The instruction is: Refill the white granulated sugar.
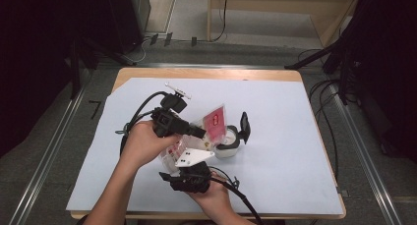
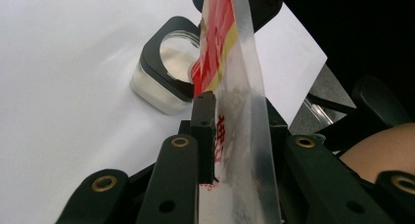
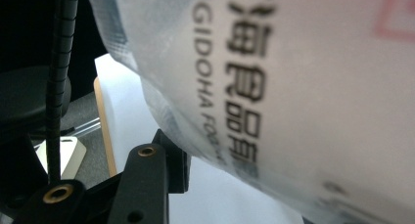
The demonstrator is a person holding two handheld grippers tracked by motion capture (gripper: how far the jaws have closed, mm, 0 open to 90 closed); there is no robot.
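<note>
A clear plastic bag (image 1: 215, 121) with a red label and white powder inside is held tilted between both hands, its top end over a small glass jar (image 1: 227, 145). The jar (image 2: 164, 79) has a black collar, white powder inside, and its black flip lid (image 1: 244, 126) stands open. My left gripper (image 1: 200, 132) is shut on the bag (image 2: 240, 87) partway up, its pad (image 2: 203, 136) pressing the film. My right gripper (image 1: 178, 155) comes from below and is shut on the bag's lower end (image 3: 303, 87), the film bulging against its left finger (image 3: 169, 158).
A white sheet (image 1: 285, 151) covers the wooden table (image 1: 206, 73). Cables (image 1: 133, 119) trail from both grippers near the hands. Black stands and cables (image 1: 339, 87) lie on the floor to the right of the table.
</note>
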